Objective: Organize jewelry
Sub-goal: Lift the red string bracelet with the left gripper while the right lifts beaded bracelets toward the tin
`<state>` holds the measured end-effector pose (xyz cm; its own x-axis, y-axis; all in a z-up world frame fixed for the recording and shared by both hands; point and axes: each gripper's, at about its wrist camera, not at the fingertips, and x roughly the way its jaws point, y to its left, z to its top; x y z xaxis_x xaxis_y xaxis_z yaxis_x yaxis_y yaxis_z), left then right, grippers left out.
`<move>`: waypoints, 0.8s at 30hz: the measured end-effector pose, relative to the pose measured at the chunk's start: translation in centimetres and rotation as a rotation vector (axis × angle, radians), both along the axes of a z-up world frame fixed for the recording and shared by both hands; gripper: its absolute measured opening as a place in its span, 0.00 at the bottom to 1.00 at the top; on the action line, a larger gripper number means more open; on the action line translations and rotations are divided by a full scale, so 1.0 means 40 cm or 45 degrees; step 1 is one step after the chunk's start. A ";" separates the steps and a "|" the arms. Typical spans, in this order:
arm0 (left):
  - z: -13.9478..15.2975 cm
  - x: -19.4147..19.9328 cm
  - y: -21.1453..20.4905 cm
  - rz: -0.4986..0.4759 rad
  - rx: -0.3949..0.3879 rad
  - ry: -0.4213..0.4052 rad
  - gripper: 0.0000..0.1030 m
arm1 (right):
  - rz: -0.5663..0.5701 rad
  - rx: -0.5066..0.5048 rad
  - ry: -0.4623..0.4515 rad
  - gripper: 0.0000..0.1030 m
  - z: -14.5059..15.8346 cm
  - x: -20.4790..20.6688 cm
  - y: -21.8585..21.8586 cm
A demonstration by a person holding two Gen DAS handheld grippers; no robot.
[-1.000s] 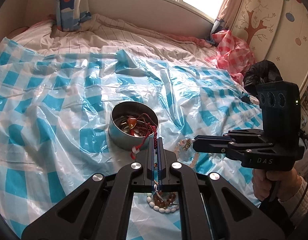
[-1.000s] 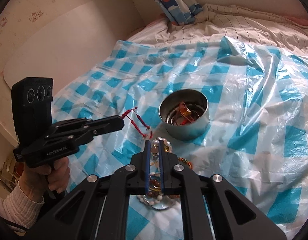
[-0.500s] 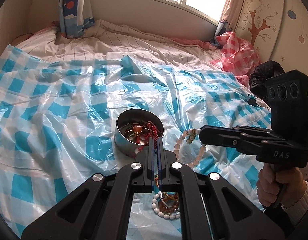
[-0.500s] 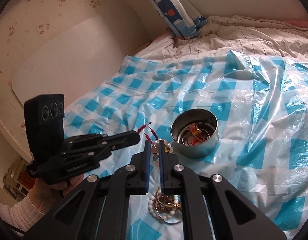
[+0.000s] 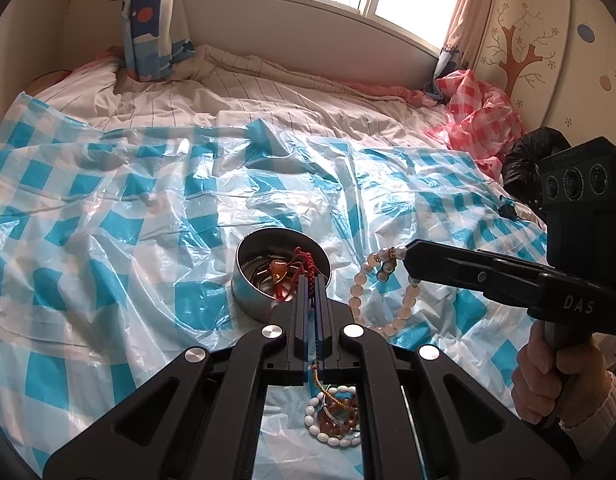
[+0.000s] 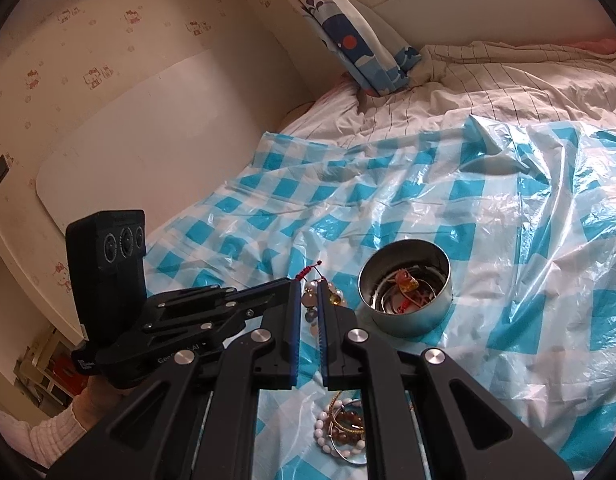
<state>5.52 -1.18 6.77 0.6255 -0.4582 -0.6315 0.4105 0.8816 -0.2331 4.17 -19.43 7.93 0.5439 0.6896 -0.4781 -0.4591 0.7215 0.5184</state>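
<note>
My left gripper (image 5: 311, 278) is shut on a red braided cord (image 5: 304, 262), whose end pokes out past its tip (image 6: 309, 270). It hovers at the near rim of a round metal tin (image 5: 282, 276) that holds an amber pendant and red string. My right gripper (image 6: 309, 285) is shut on a pale bead bracelet (image 5: 363, 292), which dangles in a loop from its tip (image 5: 407, 256) just right of the tin (image 6: 403, 292). Beneath both grippers, a small pile of white and amber bead bracelets (image 5: 335, 412) lies on the sheet.
A crinkled blue-and-white checked plastic sheet (image 5: 128, 220) covers the bed. A striped quilt and a blue patterned pillow (image 5: 156, 20) lie behind it. A red checked bag (image 5: 479, 120) and a black bag sit at the far right. A hand (image 5: 547, 372) holds each gripper.
The right gripper has tipped upward, lifting the pale bead bracelet off the sheet until it hangs free. The left gripper has kept its grip on the red cord and barely moved.
</note>
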 end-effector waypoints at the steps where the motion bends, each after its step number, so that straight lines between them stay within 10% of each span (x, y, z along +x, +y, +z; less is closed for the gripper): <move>1: 0.001 0.001 -0.001 0.001 -0.002 -0.001 0.02 | -0.001 0.003 -0.003 0.08 0.002 0.001 0.000; 24: 0.015 0.032 -0.001 0.060 -0.085 -0.014 0.02 | -0.064 0.077 -0.020 0.08 0.004 0.044 -0.001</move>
